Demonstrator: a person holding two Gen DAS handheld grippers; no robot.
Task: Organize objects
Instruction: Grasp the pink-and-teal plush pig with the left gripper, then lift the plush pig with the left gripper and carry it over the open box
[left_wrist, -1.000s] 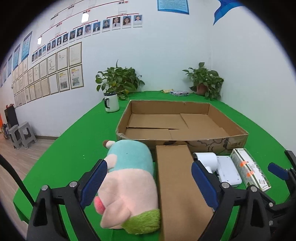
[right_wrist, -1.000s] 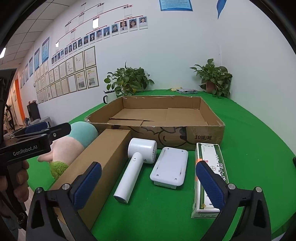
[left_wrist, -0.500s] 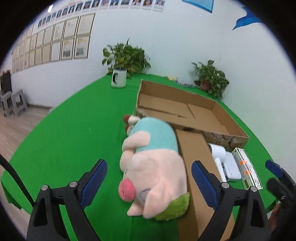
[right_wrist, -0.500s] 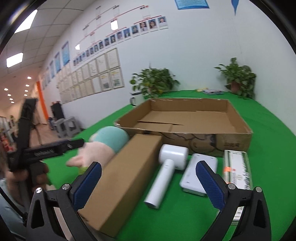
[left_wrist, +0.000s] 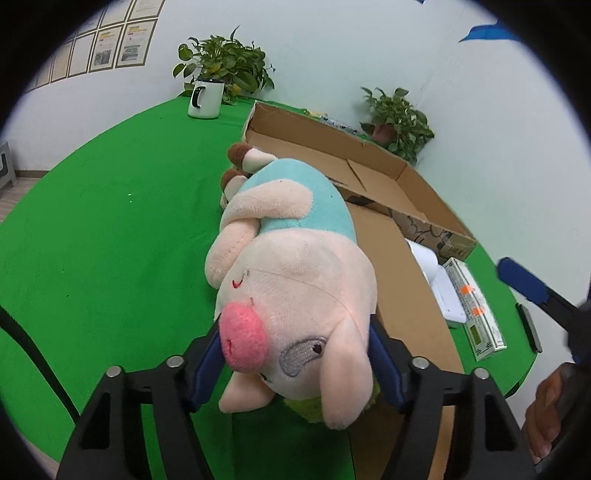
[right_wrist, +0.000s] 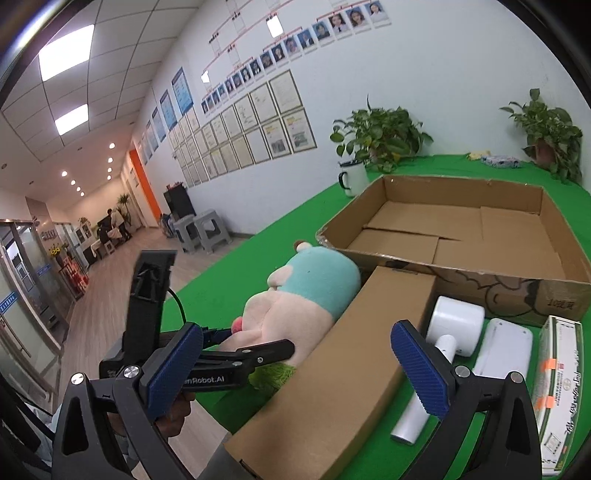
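Now your left claw (left_wrist: 295, 363) has just been closing and grips the pink-and-teal plush pig (left_wrist: 295, 273); next, lift it into the open shallow cardboard box (left_wrist: 439, 206) just beyond.

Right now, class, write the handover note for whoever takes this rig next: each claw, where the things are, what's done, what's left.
Left claw: jaws have just been closing, blue pads against the plush pig's head; pig lying on the green table.
Right claw: open, empty, above the long brown box.
White dryer, white flat device and green-white carton lie in front of the open cardboard tray.
Done: nothing in the tray. Left: everything.
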